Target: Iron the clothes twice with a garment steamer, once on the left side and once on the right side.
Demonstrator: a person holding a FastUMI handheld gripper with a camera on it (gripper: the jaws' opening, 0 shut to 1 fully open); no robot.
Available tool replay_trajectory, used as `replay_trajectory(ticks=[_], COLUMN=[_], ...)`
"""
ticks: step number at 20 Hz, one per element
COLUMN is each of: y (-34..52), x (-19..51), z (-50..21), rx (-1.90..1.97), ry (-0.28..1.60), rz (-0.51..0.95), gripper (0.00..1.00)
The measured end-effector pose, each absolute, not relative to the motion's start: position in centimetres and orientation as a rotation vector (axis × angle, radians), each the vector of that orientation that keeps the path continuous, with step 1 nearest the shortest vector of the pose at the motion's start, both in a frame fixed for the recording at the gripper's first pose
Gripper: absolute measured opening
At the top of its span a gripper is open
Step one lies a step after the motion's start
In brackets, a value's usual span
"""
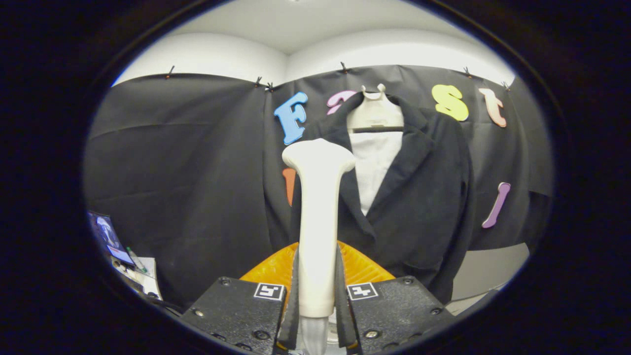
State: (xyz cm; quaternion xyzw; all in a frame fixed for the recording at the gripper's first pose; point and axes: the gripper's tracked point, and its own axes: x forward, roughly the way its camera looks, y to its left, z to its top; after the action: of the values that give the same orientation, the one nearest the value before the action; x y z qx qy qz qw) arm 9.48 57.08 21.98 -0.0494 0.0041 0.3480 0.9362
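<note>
On the far left, low beside the gripper, a small lit screen (109,236) and some papers (143,273) sit on a surface against the black cloth wall of the booth. Moving toward the middle, the gripper (318,296) rises from the bottom of the view with its two fingers drawn in close against the sides of a pale, upright garment steamer (318,222); both fingers press on its handle, so it is held firmly. The steamer's long axis stands nearly vertical, running straight up from between the fingers, and its wider flared head sits at the top. Behind the handle, just beyond the fingers, lies something orange and ribbed (276,268), perhaps a stand or basket; what it is cannot be told for sure. Just to the right of the steamer head and beyond it hangs the dark jacket (424,197), the garment to be ironed, on a pale hanger form (374,116) with a white shirt front (374,162) showing between the lapels. The steamer head overlaps the jacket's nearer lapel in the view, though whether it touches the cloth cannot be told. The jacket hangs ahead and slightly right of the gripper, its length running top to bottom, in line with the steamer. Judging from this, the steamer stands before the jacket's left part, and a pass down that side looks the nearer move, while the right side lies farther across.
</note>
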Motion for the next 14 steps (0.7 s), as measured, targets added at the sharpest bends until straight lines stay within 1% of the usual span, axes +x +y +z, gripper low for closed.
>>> replay_trajectory(ticks=[7,14], y=[61.5,61.2], x=[12.1,14.3], z=[23.7,21.7], rx=[-0.122,-0.145], ry=[-0.011,0.028], rz=[0.715,0.673], gripper=[0.33,0.33])
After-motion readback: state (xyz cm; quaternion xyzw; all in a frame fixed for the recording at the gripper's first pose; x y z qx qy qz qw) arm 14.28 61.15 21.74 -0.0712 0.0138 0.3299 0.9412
